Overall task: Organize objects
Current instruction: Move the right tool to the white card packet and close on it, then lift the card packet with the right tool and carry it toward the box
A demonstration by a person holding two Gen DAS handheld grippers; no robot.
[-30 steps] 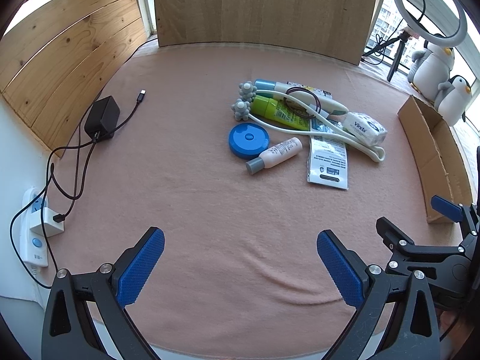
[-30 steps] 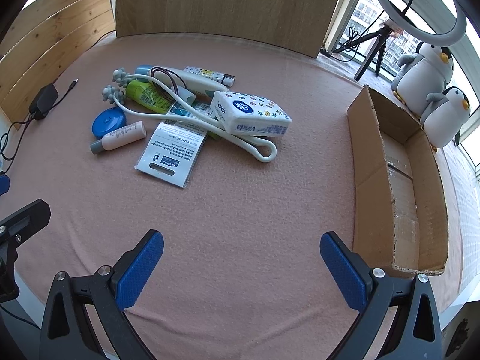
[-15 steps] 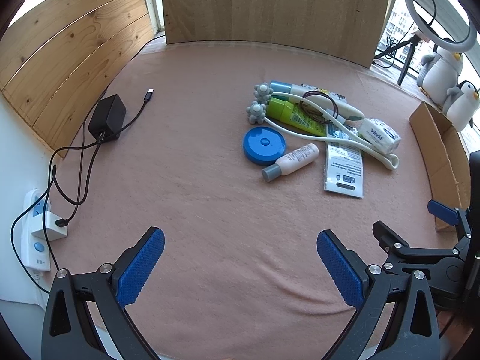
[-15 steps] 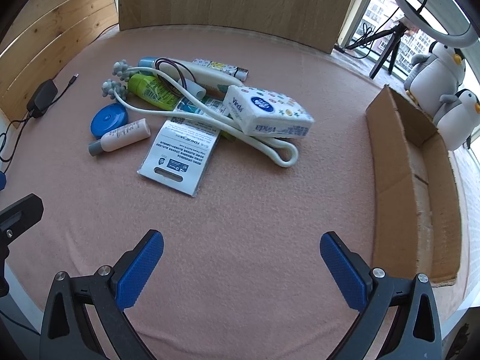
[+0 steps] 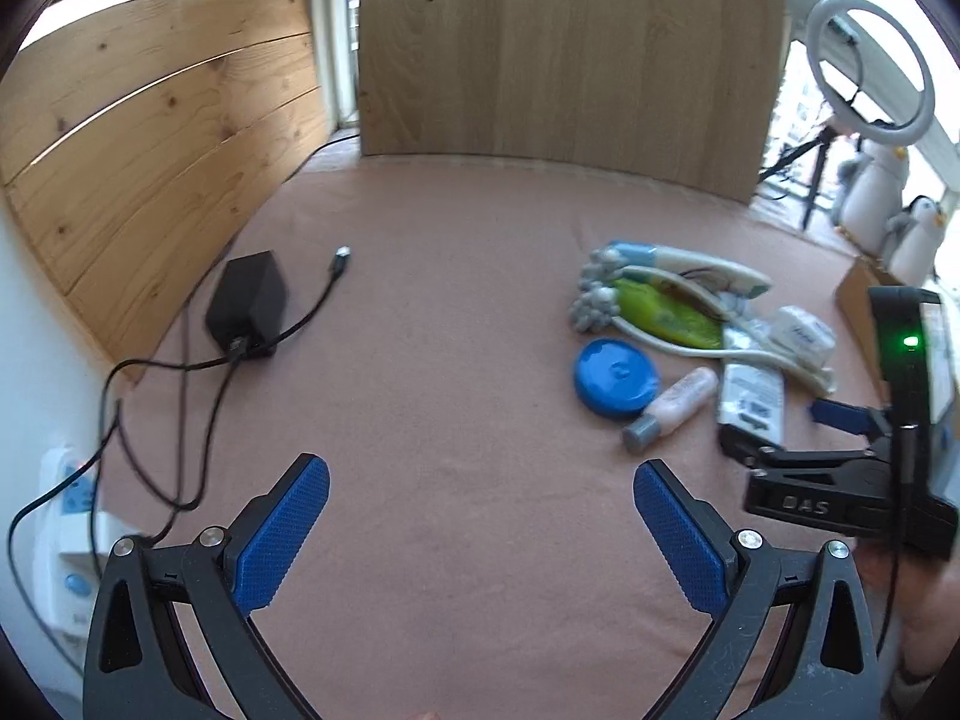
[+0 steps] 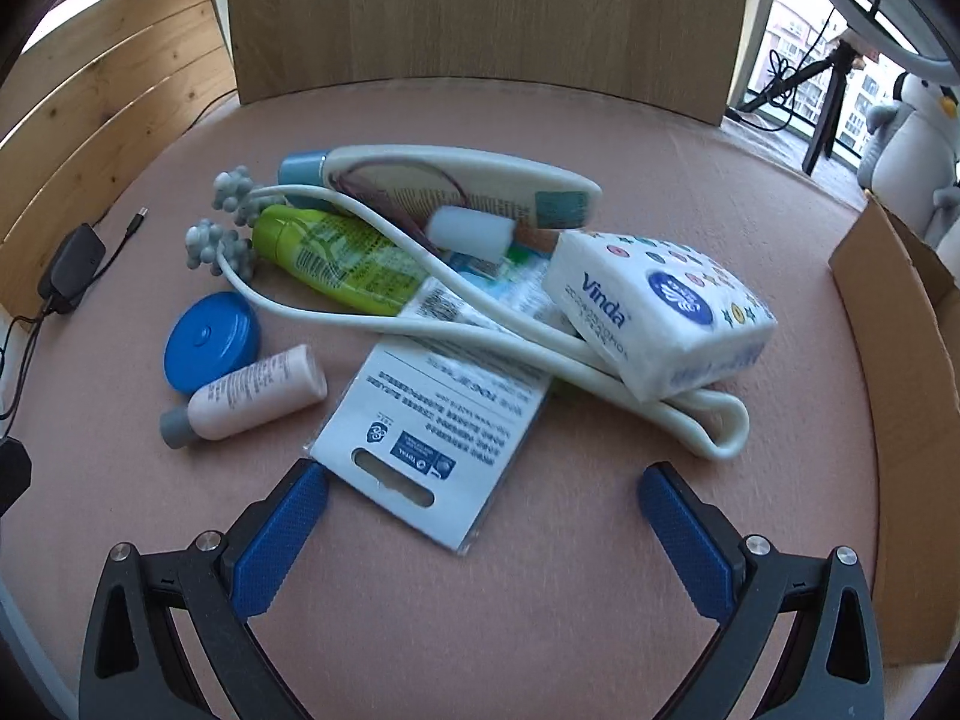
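- Left wrist view: the left gripper (image 5: 480, 531) hung with its jaws wide and nothing between them, over bare pink cloth (image 5: 456, 432). Compared with a second earlier, the pile of toiletries had slid rightward in this view, so this hand had swung away from it.
- The blue round tin (image 5: 615, 378) and the small pink bottle (image 5: 675, 402) lay touching, at the near edge of the pile. The black charger (image 5: 247, 300) sat well apart from the tin, on the far left.
- The right gripper (image 5: 840, 456) had pushed forward beside the pile, close to the white card packet (image 5: 753, 399).
- Right wrist view: the right gripper (image 6: 480, 531) had closed in sharply on the pile, jaws wide and empty. The card packet (image 6: 444, 414) now reached between its blue pads (image 6: 279, 540), its hang-slot end nearest.
- Behind the tin (image 6: 207, 348) lay the green tube (image 6: 336, 261); the white massager loop (image 6: 480, 330) crossed the tube and packet, with the Vinda tissue pack (image 6: 657, 315) resting on it.
- The cardboard box (image 6: 900, 360) stood open, well right of the tin, with nothing visibly in it. I judged sorting had barely begun, the packet being the likely first pick.
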